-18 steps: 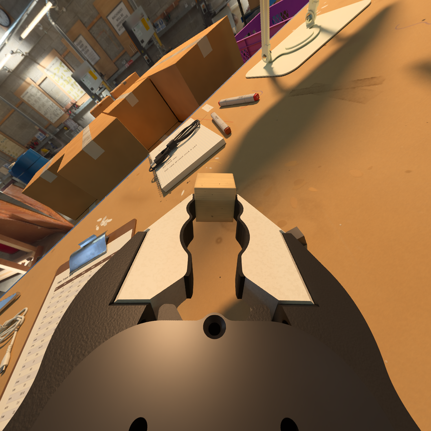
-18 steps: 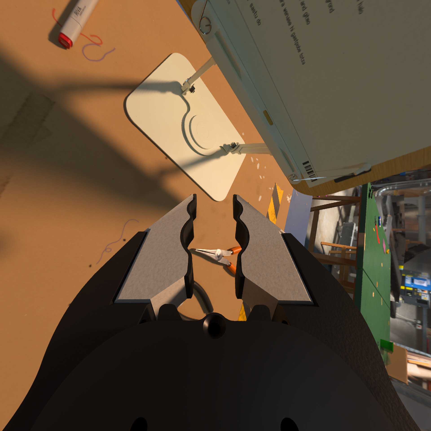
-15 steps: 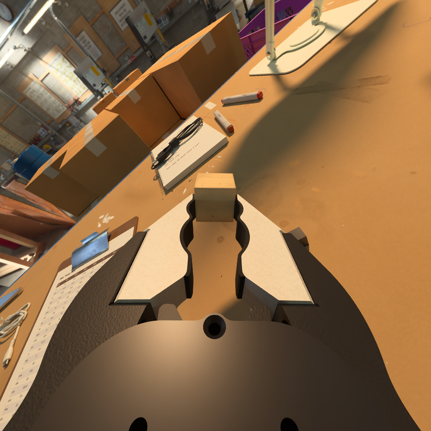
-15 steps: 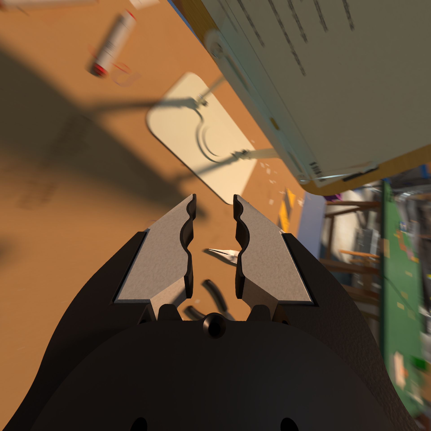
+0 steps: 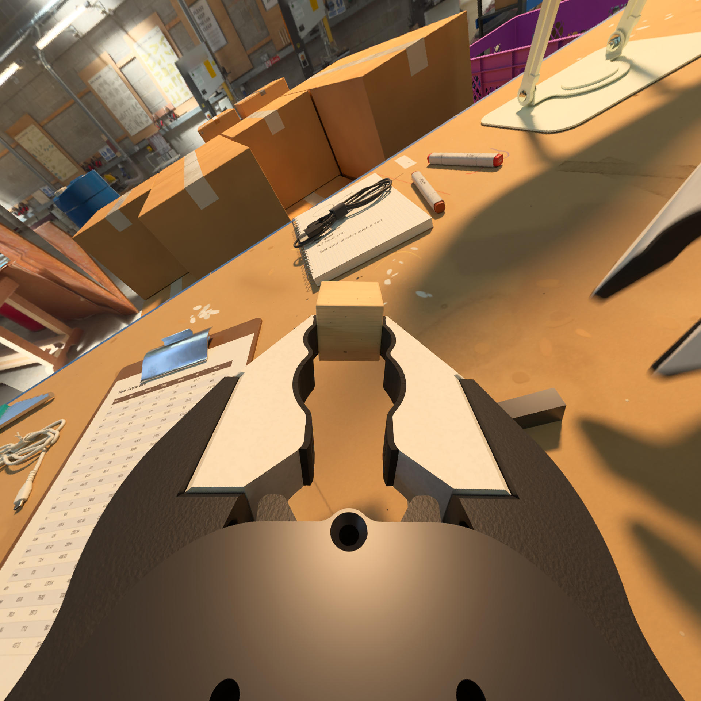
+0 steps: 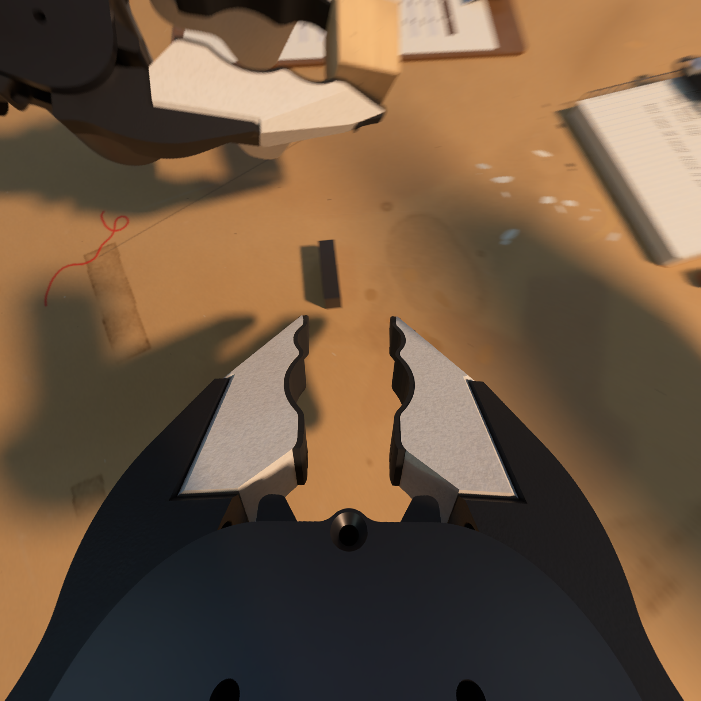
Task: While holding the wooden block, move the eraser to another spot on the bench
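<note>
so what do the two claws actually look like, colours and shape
The left claw has a rough dark brown body and cream flat-topped fingers. The right claw has a black body and pale grey fingers. Both have dark wavy inner edges and a round hole at the base. No cables or markings show.

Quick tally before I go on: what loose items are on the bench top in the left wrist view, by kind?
Markers: 2
Notebook: 1
Black cable: 1
White cable: 1
Clipboard: 1
Eraser: 1
Wooden block: 1, held in the left gripper
Lamp base: 1
Total: 9
</note>
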`<act>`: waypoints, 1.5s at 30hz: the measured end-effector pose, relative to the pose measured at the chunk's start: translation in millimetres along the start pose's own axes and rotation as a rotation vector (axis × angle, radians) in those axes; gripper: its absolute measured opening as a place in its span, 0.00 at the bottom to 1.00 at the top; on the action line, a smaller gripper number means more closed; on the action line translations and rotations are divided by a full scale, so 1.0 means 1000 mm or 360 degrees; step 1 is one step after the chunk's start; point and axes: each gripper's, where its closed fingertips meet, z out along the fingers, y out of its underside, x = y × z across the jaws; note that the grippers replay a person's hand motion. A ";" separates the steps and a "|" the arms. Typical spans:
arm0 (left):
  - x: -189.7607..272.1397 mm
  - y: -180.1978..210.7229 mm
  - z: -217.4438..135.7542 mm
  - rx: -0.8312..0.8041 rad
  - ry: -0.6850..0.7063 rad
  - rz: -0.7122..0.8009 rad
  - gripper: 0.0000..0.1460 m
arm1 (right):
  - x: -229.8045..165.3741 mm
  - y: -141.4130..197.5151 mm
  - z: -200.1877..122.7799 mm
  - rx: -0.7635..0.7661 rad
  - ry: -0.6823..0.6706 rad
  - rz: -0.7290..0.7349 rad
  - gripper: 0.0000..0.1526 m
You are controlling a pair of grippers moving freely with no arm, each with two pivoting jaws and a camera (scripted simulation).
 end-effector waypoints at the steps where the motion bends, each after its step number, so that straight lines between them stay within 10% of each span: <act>1: -0.001 0.000 0.000 0.0000 0.0001 -0.0009 0.22 | -0.008 0.001 0.014 -0.0028 -0.0053 -0.0006 0.28; 16: 0.004 0.000 0.000 -0.0007 0.0045 0.0014 0.22 | -0.009 -0.004 0.064 -0.0134 -0.0122 -0.0167 0.07; 23: 0.004 0.001 0.001 -0.0013 0.0042 0.0028 0.22 | 0.099 -0.015 0.016 -0.0018 0.0387 0.0015 0.07; 30: 0.008 0.004 0.002 -0.0030 0.0065 0.0038 0.22 | 0.216 0.053 -0.026 -0.0319 0.0946 0.0323 0.07; 35: 0.012 0.005 0.003 -0.0038 0.0086 0.0052 0.22 | 0.227 0.081 -0.026 -0.0354 0.0885 0.0528 0.07; 45: 0.016 0.011 0.005 -0.0074 0.0095 0.0089 0.22 | 0.210 0.015 -0.077 0.0248 0.0972 0.0464 0.14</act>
